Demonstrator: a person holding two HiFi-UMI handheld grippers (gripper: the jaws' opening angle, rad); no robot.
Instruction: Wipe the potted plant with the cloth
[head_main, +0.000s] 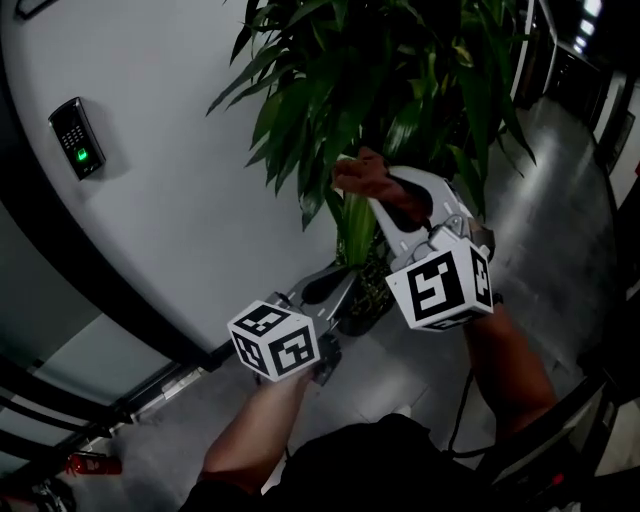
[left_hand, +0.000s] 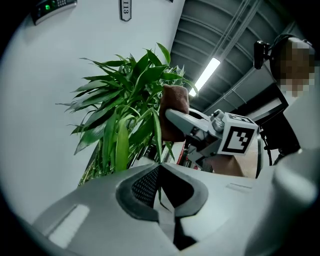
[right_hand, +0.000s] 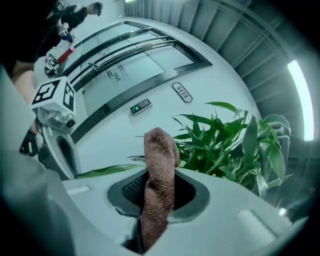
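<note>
Brown cloth (right_hand: 161, 150) — pinched upright in the right claw (right_hand: 156, 194), beside the plant (right_hand: 225, 145).

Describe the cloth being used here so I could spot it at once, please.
Find the tall green leafy potted plant against the white wall. Right at its leaves, the right tongs pinch a brown fuzzy cloth that stands up out of them. It is the only brown, woolly thing among smooth green blades; the left tongs pinch just a thin green leaf.

Dim, cool-toned indoor light, ceiling strip lamp (right_hand: 298, 95) glaring, fisheye bending and dark vignette at edges, foreground soft
</note>
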